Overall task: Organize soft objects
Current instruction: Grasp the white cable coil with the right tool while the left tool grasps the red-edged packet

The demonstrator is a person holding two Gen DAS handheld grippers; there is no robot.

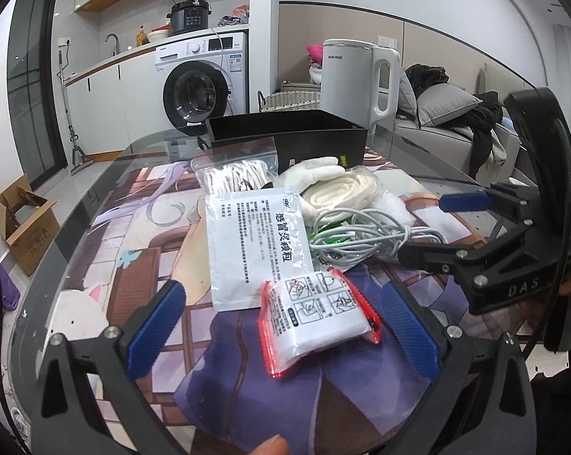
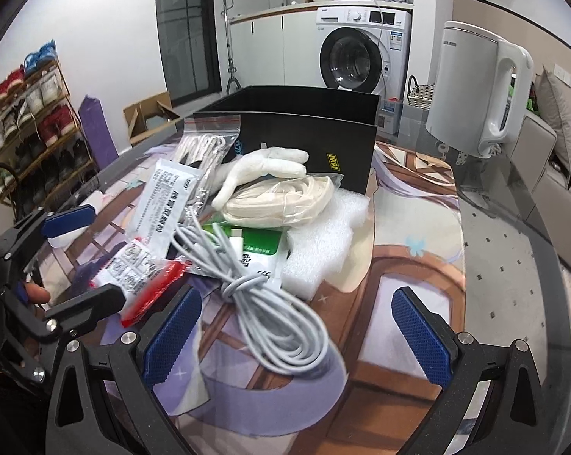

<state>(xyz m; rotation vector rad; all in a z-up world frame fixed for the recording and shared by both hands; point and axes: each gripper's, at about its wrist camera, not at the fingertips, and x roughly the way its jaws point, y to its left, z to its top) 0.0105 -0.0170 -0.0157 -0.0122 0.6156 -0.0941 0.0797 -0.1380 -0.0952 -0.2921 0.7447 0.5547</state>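
Red-edged sachet (image 1: 319, 318) lies limp and light between the wide-open left gripper (image 1: 283, 328); its slick film suits a mid-body pinch.

Red-edged white packet (image 1: 319, 316); black box (image 1: 285, 134); grey cable (image 2: 262, 303).

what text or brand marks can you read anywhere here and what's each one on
"ALIX" plus blurred characters: white electric kettle
"DAS": black body of the right gripper
"感冒灵颗粒": flat white sachet; its fine print is too small
Yellow logo on the black open box: unreadable
Red-edged clear pouch: print too small
Washing machine labels: blurred
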